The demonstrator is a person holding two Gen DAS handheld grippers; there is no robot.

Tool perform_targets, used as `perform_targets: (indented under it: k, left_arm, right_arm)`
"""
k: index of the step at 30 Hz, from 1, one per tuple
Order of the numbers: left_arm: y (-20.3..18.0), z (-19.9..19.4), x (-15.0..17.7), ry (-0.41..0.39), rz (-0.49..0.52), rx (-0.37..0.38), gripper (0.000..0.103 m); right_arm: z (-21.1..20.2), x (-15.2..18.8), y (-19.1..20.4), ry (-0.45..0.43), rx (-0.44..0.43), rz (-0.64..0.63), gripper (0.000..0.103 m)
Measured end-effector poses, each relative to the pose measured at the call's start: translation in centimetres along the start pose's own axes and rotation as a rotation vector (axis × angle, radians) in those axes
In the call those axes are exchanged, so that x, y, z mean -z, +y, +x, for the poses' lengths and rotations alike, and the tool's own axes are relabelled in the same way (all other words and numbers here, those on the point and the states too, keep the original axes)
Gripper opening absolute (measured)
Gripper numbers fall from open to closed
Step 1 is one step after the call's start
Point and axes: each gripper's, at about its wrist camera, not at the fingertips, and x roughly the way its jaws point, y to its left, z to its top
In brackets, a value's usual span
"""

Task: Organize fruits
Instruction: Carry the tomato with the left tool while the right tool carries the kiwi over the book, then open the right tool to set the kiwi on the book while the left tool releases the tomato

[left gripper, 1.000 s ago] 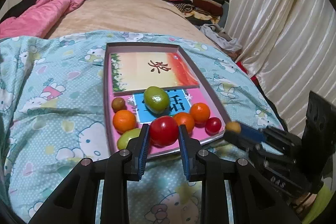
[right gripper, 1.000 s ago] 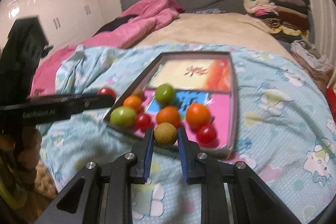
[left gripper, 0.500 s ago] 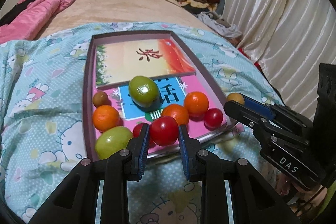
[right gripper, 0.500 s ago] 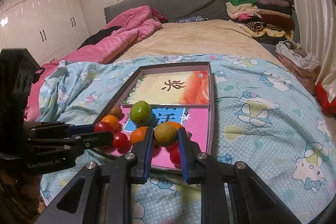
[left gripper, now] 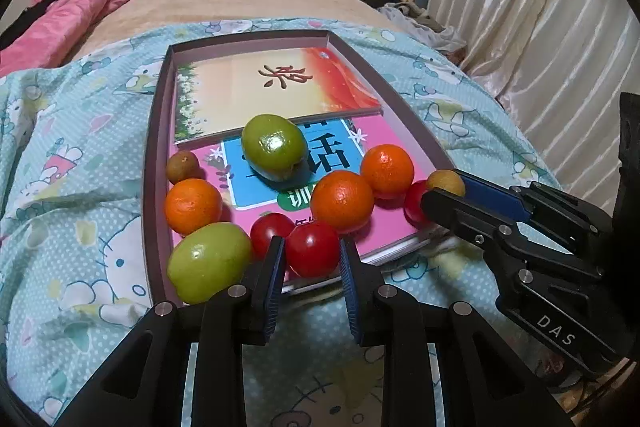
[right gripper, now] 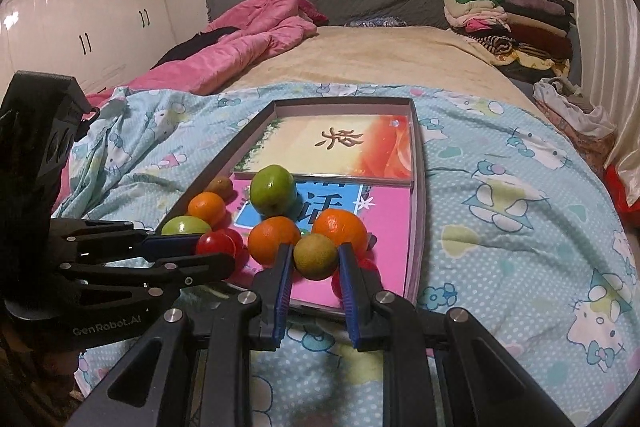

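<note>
A shallow box tray (left gripper: 154, 163) lies on the bed and holds oranges (left gripper: 342, 200), green fruits (left gripper: 274, 147), small red tomatoes (left gripper: 270, 231) and a small brown fruit (left gripper: 182, 166). My left gripper (left gripper: 312, 255) is shut on a red tomato (left gripper: 313, 247) over the tray's near edge. My right gripper (right gripper: 314, 259) is shut on a brown-green round fruit (right gripper: 315, 255) over the tray's near right part. It also shows in the left wrist view (left gripper: 444, 187), at the tray's right corner.
The tray sits on a light-blue Hello Kitty cover (right gripper: 500, 211). A pink quilt (right gripper: 248, 39) and folded clothes (right gripper: 512, 23) lie further back. Cream curtains (left gripper: 540, 27) hang at the right. White wardrobes (right gripper: 80, 11) stand at the left.
Both grippers have moved closer to the tray, each still holding its fruit. The right gripper has shifted over the tray's near right corner.
</note>
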Motion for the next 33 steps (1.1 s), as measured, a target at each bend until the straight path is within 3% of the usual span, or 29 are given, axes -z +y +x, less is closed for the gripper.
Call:
perform_targets:
  k: [33]
  left_arm:
    - [0.3,0.2,-0.4,-0.017,-0.005,-0.009,0.028]
  right_arm:
    - [1.5,0.6,0.6,0.05,0.021,-0.022,0.023]
